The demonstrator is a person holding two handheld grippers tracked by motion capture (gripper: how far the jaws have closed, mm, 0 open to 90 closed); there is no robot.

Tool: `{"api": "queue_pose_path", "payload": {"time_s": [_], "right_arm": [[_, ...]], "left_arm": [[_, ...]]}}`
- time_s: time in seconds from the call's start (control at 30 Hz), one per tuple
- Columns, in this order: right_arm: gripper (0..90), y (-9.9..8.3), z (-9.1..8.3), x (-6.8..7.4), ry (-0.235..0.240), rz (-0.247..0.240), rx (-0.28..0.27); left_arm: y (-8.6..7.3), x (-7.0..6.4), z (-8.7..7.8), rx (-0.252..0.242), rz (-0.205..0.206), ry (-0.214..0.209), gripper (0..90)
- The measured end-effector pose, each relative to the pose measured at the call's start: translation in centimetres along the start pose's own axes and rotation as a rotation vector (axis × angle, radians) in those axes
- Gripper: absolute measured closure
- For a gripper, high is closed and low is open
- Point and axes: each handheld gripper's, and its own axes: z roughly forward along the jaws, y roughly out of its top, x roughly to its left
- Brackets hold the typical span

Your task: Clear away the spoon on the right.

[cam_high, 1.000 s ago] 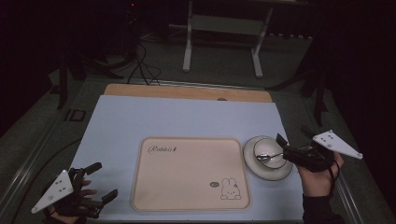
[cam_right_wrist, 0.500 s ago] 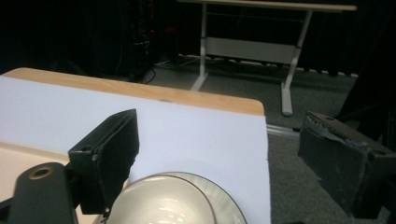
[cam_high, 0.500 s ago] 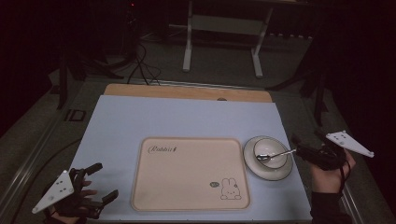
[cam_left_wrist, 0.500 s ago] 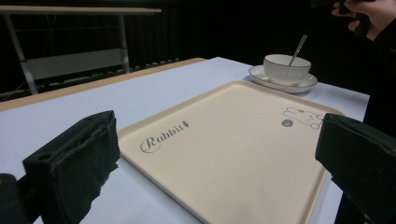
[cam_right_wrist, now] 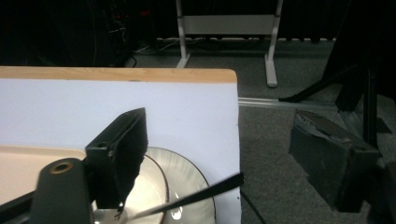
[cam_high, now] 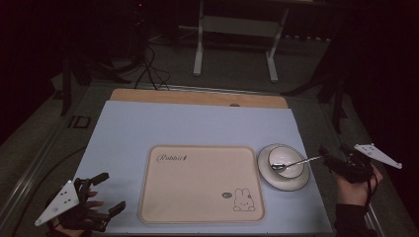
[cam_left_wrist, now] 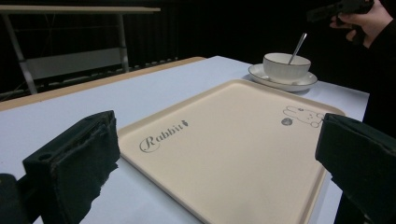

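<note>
- The right gripper [cam_high: 330,159] had backed away rightward from the spoon [cam_high: 296,162], its jaws spread wide and empty.
- The spoon stayed propped in the cup [cam_high: 285,163] on the saucer [cam_high: 264,174], right of the tray [cam_high: 197,183]; placing looked finished.
- The left gripper [cam_high: 104,195] waited near left, released.

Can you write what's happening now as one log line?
right gripper: open, beside spoon handle | spoon: in bowl | left gripper: open, idle

White-topped table [cam_high: 148,128] with wooden far edge, beige rabbit tray [cam_high: 197,182], saucer [cam_high: 296,182] beside it
</note>
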Motion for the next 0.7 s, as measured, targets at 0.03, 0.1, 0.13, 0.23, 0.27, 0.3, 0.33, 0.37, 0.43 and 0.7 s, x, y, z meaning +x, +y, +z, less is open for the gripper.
{"api": "queue_pose_path", "payload": {"time_s": [0.03,0.1,0.13,0.23,0.27,0.3,0.33,0.37,0.43,0.7], "right_arm": [[20.1,-0.2,0.0,-0.1,0.002,0.007,0.003],[20.3,-0.7,0.2,-0.3,0.004,0.021,0.012],[20.3,-0.9,0.3,-0.3,0.006,0.024,0.017],[20.4,-1.5,0.7,-0.4,0.013,0.033,0.034],[20.4,-1.7,0.9,-0.5,0.01,0.037,0.038],[20.5,-1.9,1.0,-0.6,0.012,0.043,0.044],[20.5,-2.0,1.2,-0.7,0.007,0.051,0.048],[20.5,-2.2,1.3,-0.8,0.008,0.056,0.047],[20.5,-2.4,1.6,-0.9,0.012,0.068,0.06],[20.7,-3.2,2.1,-1.5,0.024,0.121,0.071]], "left_arm": [[0.0,0.0,0.0,0.0,0.0,0.0,0.0],[0.0,0.0,0.0,0.0,0.001,0.001,0.0],[0.0,0.0,0.0,0.004,0.003,0.002,0.0],[0.0,0.0,0.1,0.005,0.003,0.001,0.0],[0.0,0.0,0.1,0.006,0.003,0.001,0.0],[0.0,0.0,0.1,0.007,0.004,0.001,0.0],[0.0,0.0,0.1,0.007,0.005,0.001,0.0],[0.0,0.0,0.1,0.007,0.005,0.001,0.0],[0.0,-0.1,0.1,0.007,0.006,0.001,0.0],[0.0,-0.2,0.2,0.015,0.015,0.0,0.0]]}}
